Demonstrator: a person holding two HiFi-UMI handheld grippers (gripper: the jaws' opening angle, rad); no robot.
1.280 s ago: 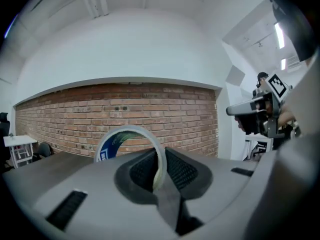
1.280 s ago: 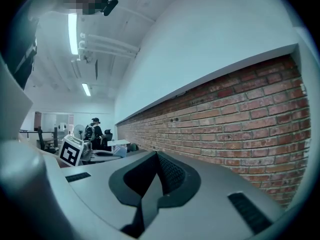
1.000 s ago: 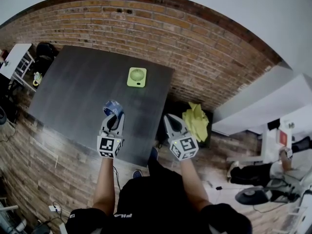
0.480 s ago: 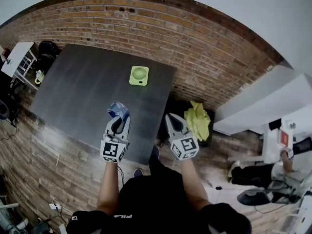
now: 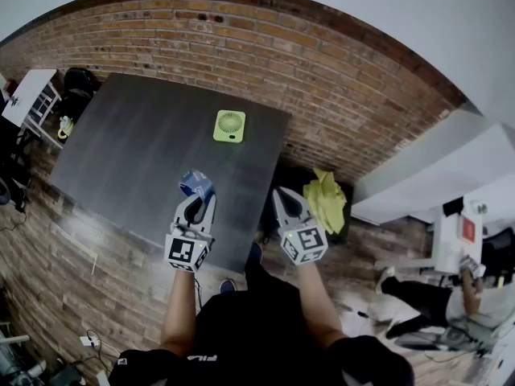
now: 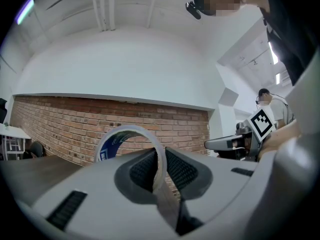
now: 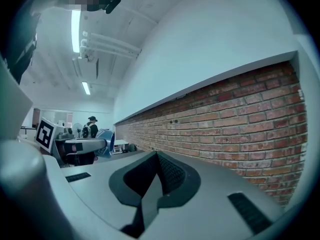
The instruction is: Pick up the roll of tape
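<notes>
Presently noted: roll of tape, clear with blue-printed core, pinched through its wall by the closed jaws of the left gripper, held level above the dark table toward its near right corner. Right gripper pressed together, empty, just beyond the table's right edge. Green handheld fan lying flat near the far right corner.

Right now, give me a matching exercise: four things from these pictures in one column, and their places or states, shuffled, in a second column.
Things:
1. roll of tape
2. green fan
3. yellow cloth
4. right gripper

Places or states:
A. lying on the dark table
B. shut, nothing between its jaws
C. clamped in the left gripper
D. off the table, beside it

Pairs: 1-C, 2-A, 3-D, 4-B
</notes>
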